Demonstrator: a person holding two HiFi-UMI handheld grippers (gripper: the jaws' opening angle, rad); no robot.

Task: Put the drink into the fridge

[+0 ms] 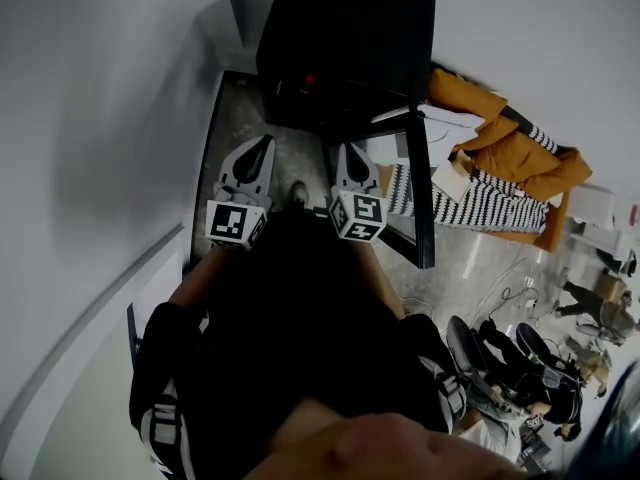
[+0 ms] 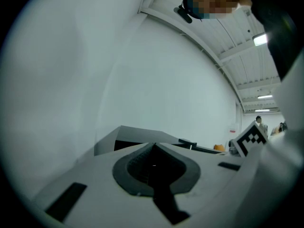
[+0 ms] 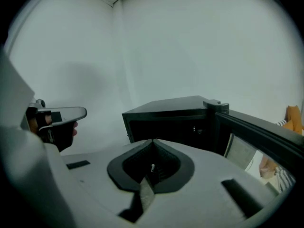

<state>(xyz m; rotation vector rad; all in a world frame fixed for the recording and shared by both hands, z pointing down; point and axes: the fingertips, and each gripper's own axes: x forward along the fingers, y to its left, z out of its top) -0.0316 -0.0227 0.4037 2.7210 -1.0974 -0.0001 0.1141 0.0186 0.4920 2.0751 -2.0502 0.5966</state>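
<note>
Before the open-doored black fridge (image 1: 340, 48), the left hand-held gripper (image 1: 262, 148) and right hand-held gripper (image 1: 347, 153) were both closed tight on nothing; the drink could not be made out in its dark inside

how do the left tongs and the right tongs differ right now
The left tongs sit nearer the white wall; the right tongs sit by the open door of the fridge. The left tongs face mostly wall, with the fridge just past their tip; the right tongs face the fridge's dark open inside. Both are shut, with nothing between them.
</note>
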